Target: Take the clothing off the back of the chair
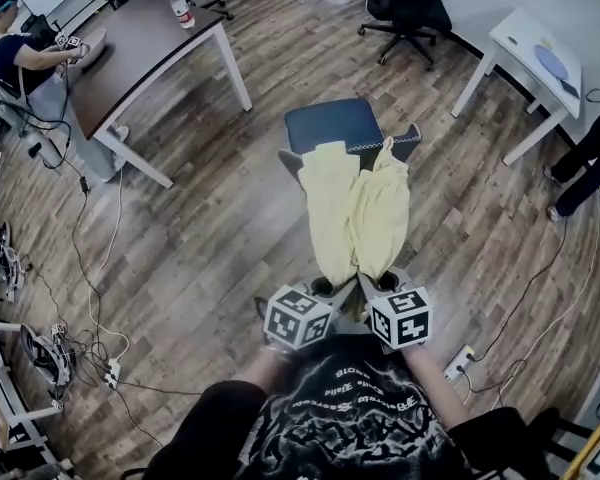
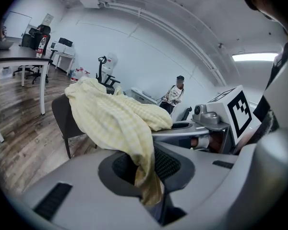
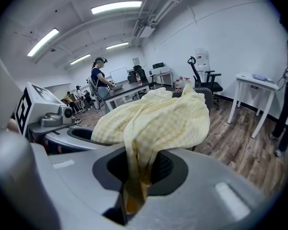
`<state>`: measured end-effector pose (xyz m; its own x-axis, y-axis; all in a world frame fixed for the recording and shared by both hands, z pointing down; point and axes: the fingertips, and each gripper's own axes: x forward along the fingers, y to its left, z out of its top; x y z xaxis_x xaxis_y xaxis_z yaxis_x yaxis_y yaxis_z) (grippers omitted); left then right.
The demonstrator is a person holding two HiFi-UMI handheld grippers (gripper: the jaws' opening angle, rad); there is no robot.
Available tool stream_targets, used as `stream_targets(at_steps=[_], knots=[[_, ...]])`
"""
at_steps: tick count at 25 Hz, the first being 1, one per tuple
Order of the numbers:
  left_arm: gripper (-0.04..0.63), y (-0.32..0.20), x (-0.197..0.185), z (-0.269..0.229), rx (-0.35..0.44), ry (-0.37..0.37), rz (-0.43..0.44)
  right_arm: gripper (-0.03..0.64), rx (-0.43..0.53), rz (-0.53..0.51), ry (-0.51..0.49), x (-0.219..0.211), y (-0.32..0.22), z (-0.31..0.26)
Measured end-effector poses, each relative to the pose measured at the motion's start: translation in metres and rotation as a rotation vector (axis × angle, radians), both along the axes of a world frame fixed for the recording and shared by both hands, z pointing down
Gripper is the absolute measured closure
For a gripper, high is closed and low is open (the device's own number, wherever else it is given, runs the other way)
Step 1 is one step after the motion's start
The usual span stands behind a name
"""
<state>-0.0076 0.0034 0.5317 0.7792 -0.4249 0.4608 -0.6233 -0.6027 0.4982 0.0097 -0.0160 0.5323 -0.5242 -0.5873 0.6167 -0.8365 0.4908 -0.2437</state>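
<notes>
The left gripper (image 1: 323,290) and the right gripper (image 1: 382,284) are held side by side close in front of the person's chest, both tilted downward toward the chair (image 1: 332,126). The left fingers (image 2: 77,195) are clenched on one near end of the yellow clothing (image 1: 355,208), and the right fingers (image 3: 216,186) are pinched on the other. The clothing stretches from both grips over the chair's back, its far end at the seat's near edge.
</notes>
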Motion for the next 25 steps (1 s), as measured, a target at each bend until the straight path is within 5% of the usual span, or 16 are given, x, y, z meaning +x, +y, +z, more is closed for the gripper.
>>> stream_targets(at_steps=[25], knots=[[0.529,0.063,-0.063,-0.006,0.07,0.005,0.058,0.566,0.061,0.169,-0.042,-0.058,0.067,-0.002]])
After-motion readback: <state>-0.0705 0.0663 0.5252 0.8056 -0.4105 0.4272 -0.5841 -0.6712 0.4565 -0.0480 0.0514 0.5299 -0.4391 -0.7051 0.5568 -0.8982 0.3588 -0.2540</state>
